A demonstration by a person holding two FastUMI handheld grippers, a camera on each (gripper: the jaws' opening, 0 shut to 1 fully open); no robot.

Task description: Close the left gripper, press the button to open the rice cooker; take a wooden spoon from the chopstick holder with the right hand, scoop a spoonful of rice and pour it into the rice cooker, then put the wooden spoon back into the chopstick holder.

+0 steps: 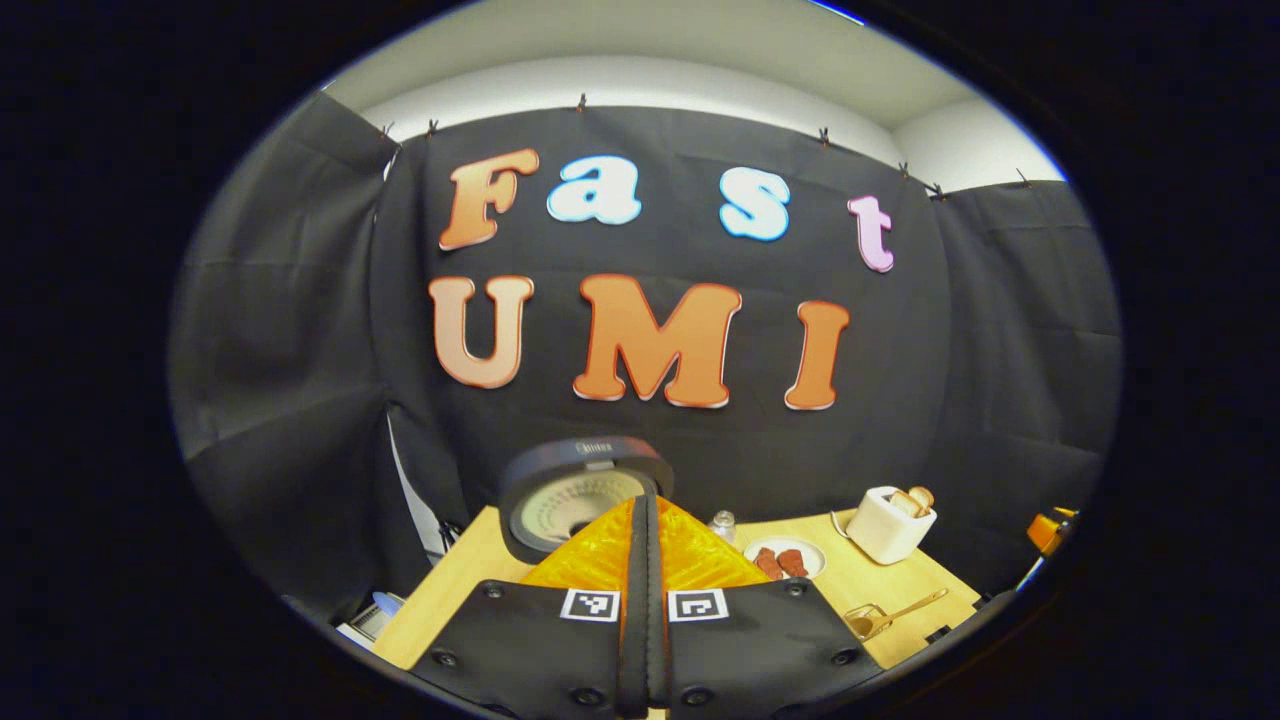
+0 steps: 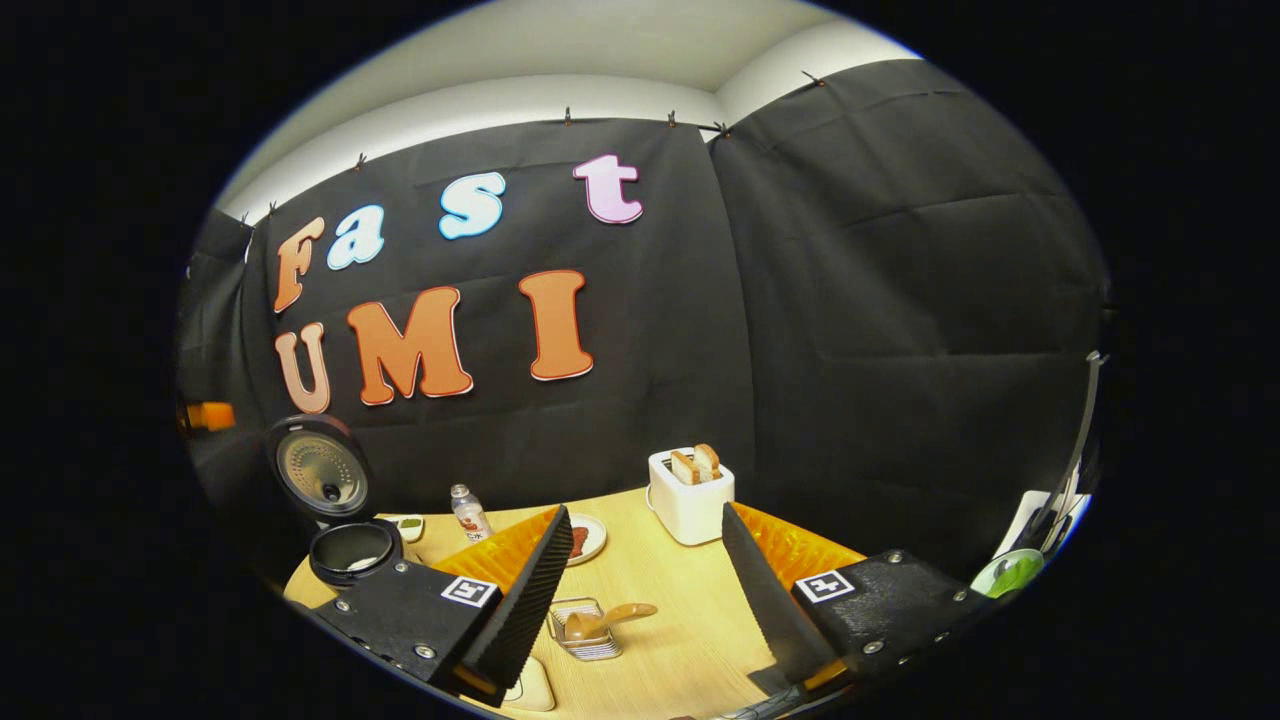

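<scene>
Most of the task looks done: rice cooker (image 2: 335, 510) open, wooden spoon (image 2: 605, 620) back in its holder (image 2: 585, 632); left gripper (image 1: 645, 540) clenched, right gripper (image 2: 640, 570) released.

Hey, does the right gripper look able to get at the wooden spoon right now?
Probably yes: the right gripper is open, and the wooden spoon lies in its wire holder between the fingers, with nothing in between.

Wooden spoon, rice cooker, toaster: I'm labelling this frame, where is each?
wooden spoon (image 2: 600, 622): right gripper view, on its bowl, in the wire holder.
rice cooker (image 2: 352, 548): right gripper view, on the open pot's rim.
toaster (image 2: 690, 508): right gripper view, on its front wall.
</scene>
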